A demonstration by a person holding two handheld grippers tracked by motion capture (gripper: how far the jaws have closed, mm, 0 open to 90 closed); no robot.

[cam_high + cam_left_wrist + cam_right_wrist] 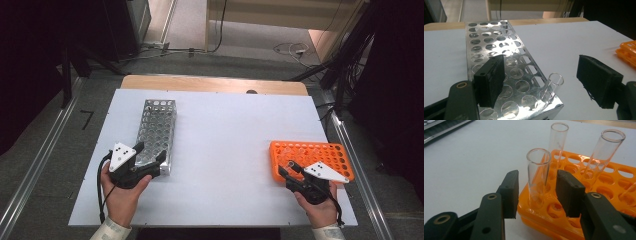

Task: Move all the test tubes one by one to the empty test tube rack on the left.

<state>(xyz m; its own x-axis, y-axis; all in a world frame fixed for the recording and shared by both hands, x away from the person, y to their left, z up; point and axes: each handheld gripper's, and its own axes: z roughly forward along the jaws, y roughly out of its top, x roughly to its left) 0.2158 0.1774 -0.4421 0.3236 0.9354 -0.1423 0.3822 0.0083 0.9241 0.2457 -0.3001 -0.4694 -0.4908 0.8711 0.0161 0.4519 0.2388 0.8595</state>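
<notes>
Our right claw (537, 192) brackets the nearest tube (537, 177) in the orange rack's (599, 185) corner, pads not yet touching; we should centre it, then squeeze gently. The left claw (541, 82) stands spread over the metal rack (499, 57).

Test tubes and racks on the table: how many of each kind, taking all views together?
Clear test tubes in the orange rack: 3
Clear test tubes in the metal rack: 1
Orange racks: 1
Metal racks: 1
Total: 4 tubes, 2 racks, 6 things.
</notes>
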